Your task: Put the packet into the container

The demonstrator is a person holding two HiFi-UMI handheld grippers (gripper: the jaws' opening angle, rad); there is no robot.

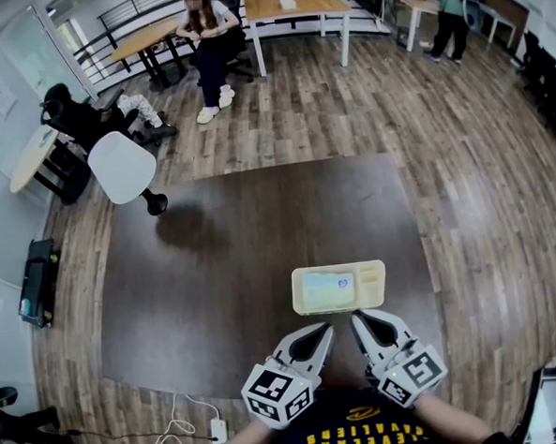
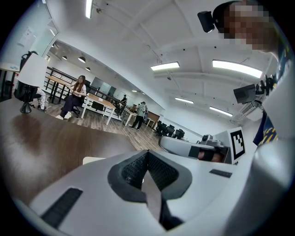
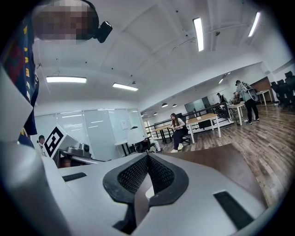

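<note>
Grey ribbed pads pressed together: left gripper [image 2: 146, 154] and right gripper [image 3: 147, 156] are both closed on nothing, hovering at the dark brown desk's [image 1: 215, 267] near edge. Just beyond, the pale flat packet [image 1: 326, 287] already lies in the cream plastic tray container's [image 1: 371, 281] larger left compartment. It looks light, floppy and slick; pinch an edge.

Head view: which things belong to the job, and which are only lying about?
Job: container, packet inside it, left hand-held gripper and right hand-held gripper, both shut.
Lying about: white chair, power strip, wooden table far back.
</note>
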